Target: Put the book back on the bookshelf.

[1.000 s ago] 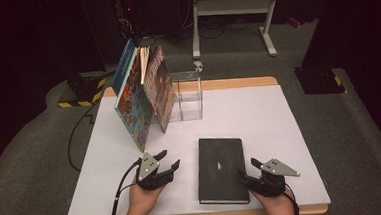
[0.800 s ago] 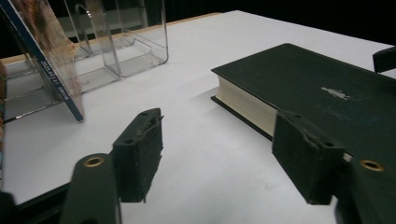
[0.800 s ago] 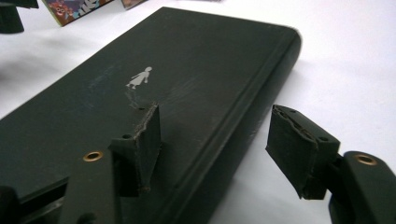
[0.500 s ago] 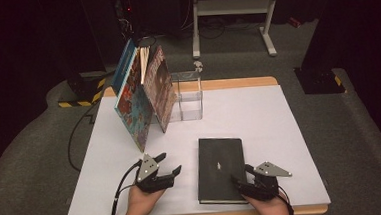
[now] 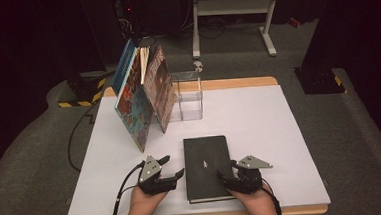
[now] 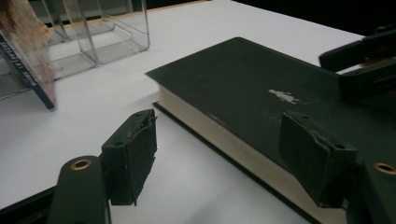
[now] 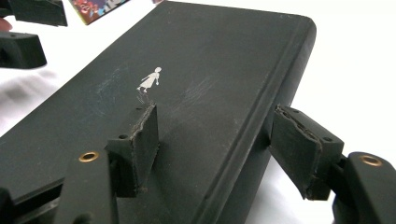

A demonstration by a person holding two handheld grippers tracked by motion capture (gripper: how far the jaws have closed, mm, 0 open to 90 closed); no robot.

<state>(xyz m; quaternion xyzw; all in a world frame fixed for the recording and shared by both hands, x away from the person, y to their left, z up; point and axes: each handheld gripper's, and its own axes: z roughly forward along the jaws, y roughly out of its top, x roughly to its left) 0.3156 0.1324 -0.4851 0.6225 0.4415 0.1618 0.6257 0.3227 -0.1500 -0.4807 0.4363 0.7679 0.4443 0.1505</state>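
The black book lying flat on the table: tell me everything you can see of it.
The black book is a hardback with a matte, slightly scuffed dark cover, a small silver figure stamped near the middle, and cream page edges along its left side. It lies closed and flat on the white table, near the front edge, in front of the clear plastic holder. The right tool straddles its rounded spine edge, one jaw over the cover, one beside it, not clamped. The left tool sits open at the page side.

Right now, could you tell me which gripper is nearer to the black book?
Right. The right gripper has its open jaws straddling the book's spine edge, one over the cover. The left gripper sits open beside the page edge, just off the book.
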